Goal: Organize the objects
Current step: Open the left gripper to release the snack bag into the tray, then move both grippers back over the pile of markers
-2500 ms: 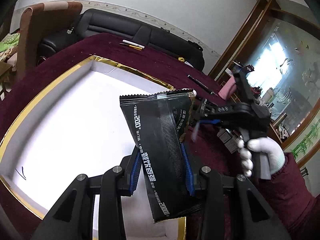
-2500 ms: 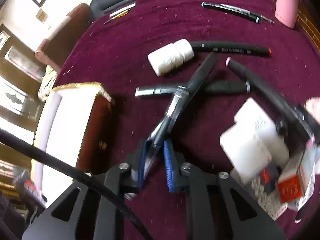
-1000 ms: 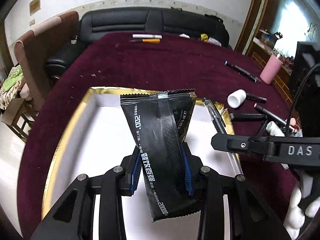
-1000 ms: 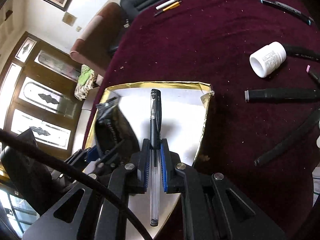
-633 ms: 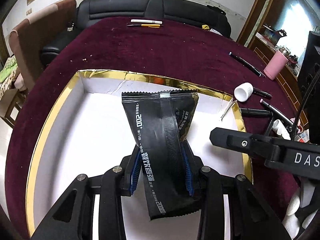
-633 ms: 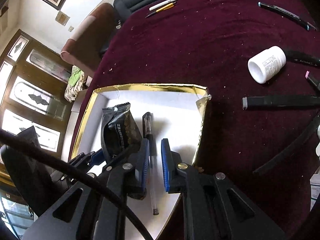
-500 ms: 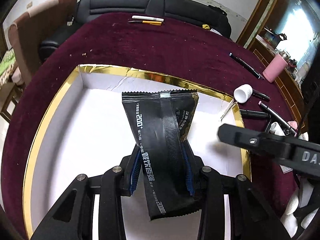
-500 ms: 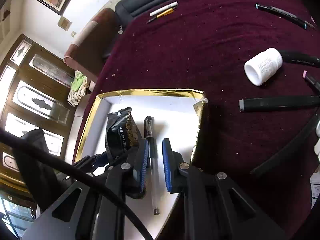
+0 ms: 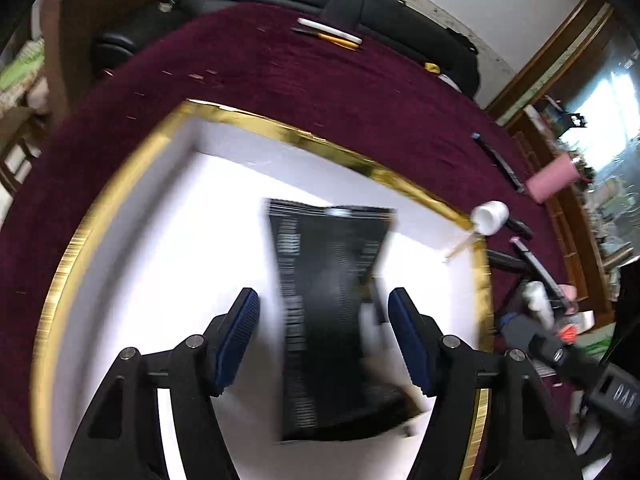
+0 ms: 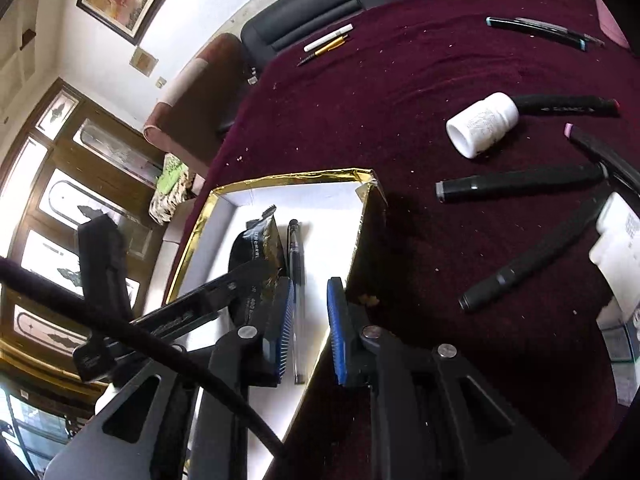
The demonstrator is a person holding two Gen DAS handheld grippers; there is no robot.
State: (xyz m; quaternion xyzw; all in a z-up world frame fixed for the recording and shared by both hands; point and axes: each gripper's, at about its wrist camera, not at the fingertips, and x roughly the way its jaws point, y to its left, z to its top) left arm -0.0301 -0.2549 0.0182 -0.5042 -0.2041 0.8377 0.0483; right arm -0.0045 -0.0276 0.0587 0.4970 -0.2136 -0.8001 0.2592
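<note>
Two things have just landed in the gold-rimmed box [image 9: 120,196]. From the left wrist, the left gripper [image 9: 324,334], which pinched the black packet [image 9: 328,312] half a second ago, now stands spread wide, and the packet lies blurred between its pads, apparently released onto the white floor. From the right wrist, the right gripper [image 10: 307,330] is spread too, above the pen [image 10: 296,280] it let go, which lies beside the packet against the box's right side. Markers [image 10: 516,186] and a white bottle [image 10: 482,124] wait on the maroon cloth [image 10: 400,100], far right, so more sorting likely remains.
</note>
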